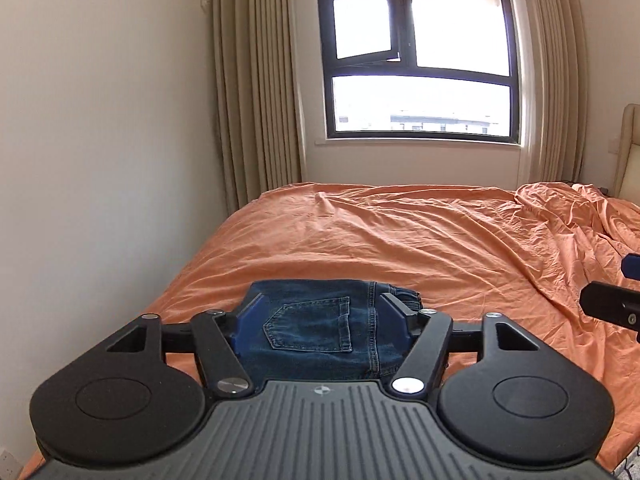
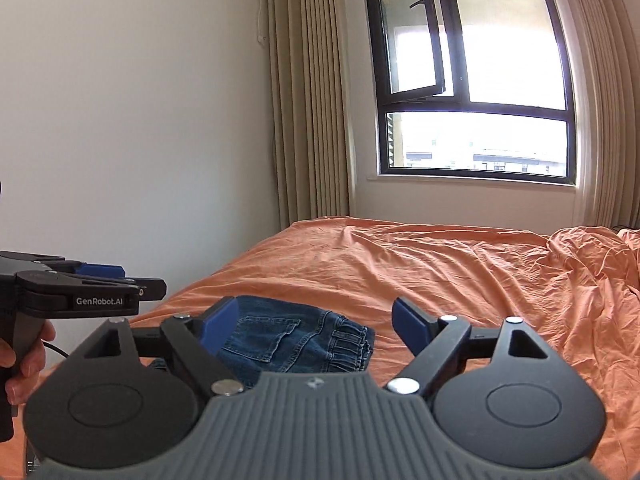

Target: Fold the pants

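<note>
The blue denim pants (image 1: 316, 332) lie folded into a compact bundle near the front edge of the orange bed, back pocket up. They also show in the right wrist view (image 2: 288, 340), with the elastic waistband at the right. My left gripper (image 1: 320, 308) is open, hovering just above the bundle, jaws spread to either side and holding nothing. It appears from the side in the right wrist view (image 2: 120, 276). My right gripper (image 2: 316, 316) is open and empty, above the bundle's right part. Its tip shows at the right edge of the left wrist view (image 1: 616, 292).
The orange bed sheet (image 1: 400, 240) is wrinkled, with bunched bedding at the far right (image 1: 580, 208). A white wall (image 1: 100, 140) runs along the left side of the bed. Beige curtains (image 1: 256, 80) and a window (image 1: 420, 48) stand behind. A padded headboard (image 1: 630, 148) is at the right.
</note>
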The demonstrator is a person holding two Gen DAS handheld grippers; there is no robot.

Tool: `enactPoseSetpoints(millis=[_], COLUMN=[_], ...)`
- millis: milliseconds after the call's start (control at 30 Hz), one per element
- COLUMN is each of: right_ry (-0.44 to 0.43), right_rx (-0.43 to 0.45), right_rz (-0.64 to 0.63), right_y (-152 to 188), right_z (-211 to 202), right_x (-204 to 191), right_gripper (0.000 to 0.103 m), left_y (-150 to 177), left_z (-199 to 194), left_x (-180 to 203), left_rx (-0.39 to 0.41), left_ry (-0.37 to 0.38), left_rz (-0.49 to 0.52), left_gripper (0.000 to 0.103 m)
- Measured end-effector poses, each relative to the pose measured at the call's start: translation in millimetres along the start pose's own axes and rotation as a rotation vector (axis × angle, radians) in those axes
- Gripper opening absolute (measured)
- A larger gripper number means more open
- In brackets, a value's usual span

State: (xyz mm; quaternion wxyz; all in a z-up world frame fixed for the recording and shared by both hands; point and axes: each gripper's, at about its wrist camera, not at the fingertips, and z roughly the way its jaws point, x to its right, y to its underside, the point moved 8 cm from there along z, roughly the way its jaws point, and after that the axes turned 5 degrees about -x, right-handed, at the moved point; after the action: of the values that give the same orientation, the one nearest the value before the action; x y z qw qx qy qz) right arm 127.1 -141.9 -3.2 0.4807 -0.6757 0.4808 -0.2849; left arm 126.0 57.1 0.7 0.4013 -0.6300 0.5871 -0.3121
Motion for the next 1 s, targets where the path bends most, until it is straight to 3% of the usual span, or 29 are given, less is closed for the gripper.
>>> enactPoseSetpoints(millis=[233, 367, 500, 733, 1000], right_ry=[0.058, 0.042, 0.021, 0.056, 0.085], right_rx=[-0.047, -0.090, -0.107, -0.125, -0.128], right_rz=[0.017, 0.055, 0.044, -0.027, 0.003], right_y=[42, 65, 80, 92, 93], right_z=[5, 19, 37, 58, 62], right_x=[-8, -12, -19, -23, -16], right_gripper=[0.081, 0.081, 0.081, 0.081, 0.081], left_y=[30, 46, 68, 81, 83], left_z=[-10, -5, 14, 30, 37], left_x=[5, 6, 9, 5, 8], left_rx=[-0.034, -0.047, -0.122, -0.177, -0.201], left_ry=[-0.023, -0.064, -0.104, -0.120, -0.091], left_rz=[-0.042, -0.017, 0.013, 0.006, -0.001], left_gripper=[0.084, 0.087, 0.087, 0.087, 0.087])
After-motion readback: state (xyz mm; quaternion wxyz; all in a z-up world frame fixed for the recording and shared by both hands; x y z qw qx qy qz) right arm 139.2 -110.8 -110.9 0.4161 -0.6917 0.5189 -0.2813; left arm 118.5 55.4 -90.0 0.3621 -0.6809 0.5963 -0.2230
